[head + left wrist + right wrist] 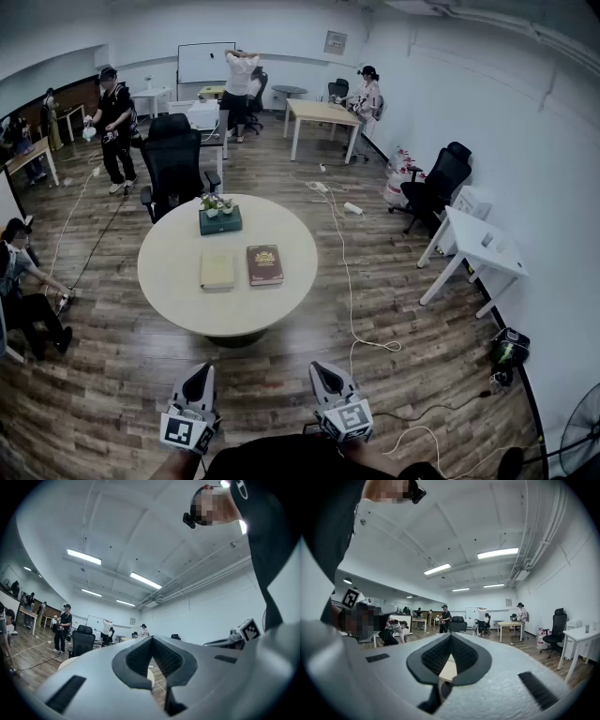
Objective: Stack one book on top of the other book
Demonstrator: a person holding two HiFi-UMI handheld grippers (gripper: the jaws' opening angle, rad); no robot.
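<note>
Two books lie side by side on the round beige table (169, 272) in the head view: a pale yellow book (217, 270) on the left and a dark red book (264, 264) on the right. Both grippers hang well short of the table, over the wooden floor. My left gripper (200, 374) is shut and holds nothing; in its own view the left gripper (151, 645) has its jaws meeting at the tips. My right gripper (323, 368) is shut and empty too, and in its own view the right gripper (451, 636) points at the table edge (448, 670).
A green box with small plants (219, 217) sits at the table's far edge. A black office chair (175, 161) stands behind the table. A white cable (345, 272) runs over the floor to the right. A white desk (482, 246) and several people are farther off.
</note>
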